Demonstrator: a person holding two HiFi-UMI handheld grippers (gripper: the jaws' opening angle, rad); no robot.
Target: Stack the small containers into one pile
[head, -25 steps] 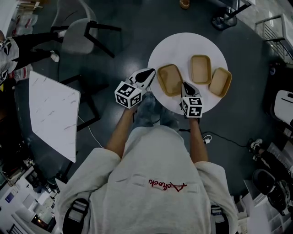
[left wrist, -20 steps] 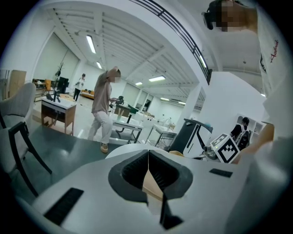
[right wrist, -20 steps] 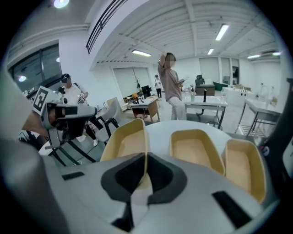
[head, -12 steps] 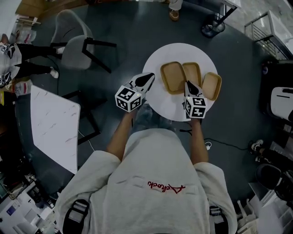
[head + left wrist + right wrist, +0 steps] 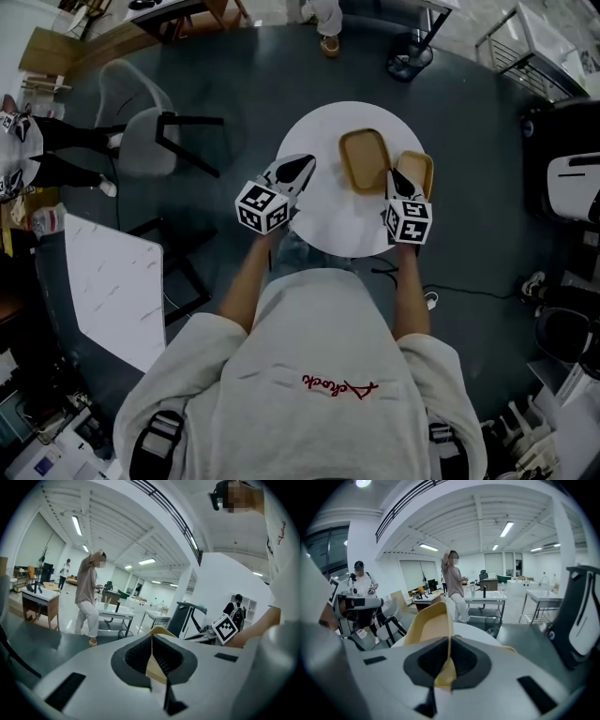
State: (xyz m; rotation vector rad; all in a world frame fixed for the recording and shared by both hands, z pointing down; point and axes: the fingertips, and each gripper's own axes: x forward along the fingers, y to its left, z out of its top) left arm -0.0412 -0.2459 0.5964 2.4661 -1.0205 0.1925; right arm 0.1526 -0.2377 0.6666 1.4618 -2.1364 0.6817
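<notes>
Two tan containers show on the round white table (image 5: 328, 220) in the head view. My right gripper (image 5: 394, 176) is shut on the rim of one container (image 5: 366, 159), which rises tilted to the left of the jaws in the right gripper view (image 5: 424, 620). The other container (image 5: 419, 167) lies just right of that gripper, seen as a tan edge (image 5: 506, 648). A third container is not visible. My left gripper (image 5: 307, 164) hovers at the table's left rim with its jaws together, apart from the containers. A thin tan strip (image 5: 157, 670) shows between its pads; what it is I cannot tell.
A grey chair (image 5: 150, 127) stands to the left of the table and a white marbled slab (image 5: 112, 281) lies nearer. A white machine (image 5: 574, 192) sits at the right. A person (image 5: 452, 585) stands beyond the table beside metal benches.
Three containers lay spread on the table; now only two show. My right gripper has risen with the middle container's rim in its jaws. My left gripper stays by the left rim.
</notes>
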